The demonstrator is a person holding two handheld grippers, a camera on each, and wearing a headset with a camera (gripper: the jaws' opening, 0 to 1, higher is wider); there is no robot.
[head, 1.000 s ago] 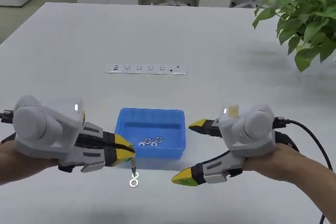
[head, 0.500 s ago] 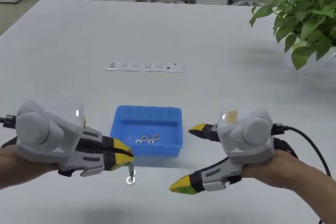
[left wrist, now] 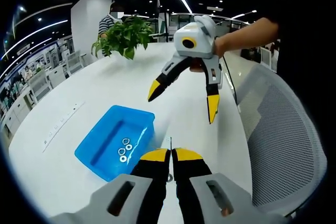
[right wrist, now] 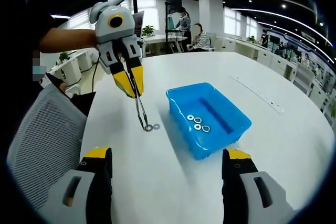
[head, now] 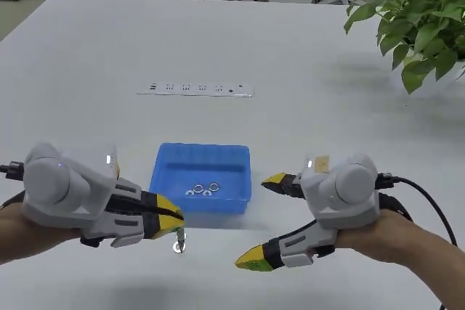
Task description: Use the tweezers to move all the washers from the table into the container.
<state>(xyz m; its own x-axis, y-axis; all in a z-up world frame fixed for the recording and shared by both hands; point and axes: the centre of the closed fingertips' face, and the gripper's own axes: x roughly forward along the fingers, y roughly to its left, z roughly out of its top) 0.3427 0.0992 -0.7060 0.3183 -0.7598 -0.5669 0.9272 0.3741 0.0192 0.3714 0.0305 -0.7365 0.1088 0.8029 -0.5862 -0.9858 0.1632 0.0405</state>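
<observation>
Clamps tweezers [right wrist: 140,111] in left hand-held gripper [head: 174,217], tips seemingly at a washer [right wrist: 148,127] by the worktop's [head: 290,70] near edge, for lifting into the container [head: 203,157], with right hand-held gripper [head: 261,218] spread idle.

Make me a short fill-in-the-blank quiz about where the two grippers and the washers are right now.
1. The left gripper is shut on the ____.
2. The container that holds several washers is coloured ____.
3. The right gripper has its jaws ____.
4. One washer lies outside the container, on the ____.
Missing words: tweezers; blue; open; table.
</observation>
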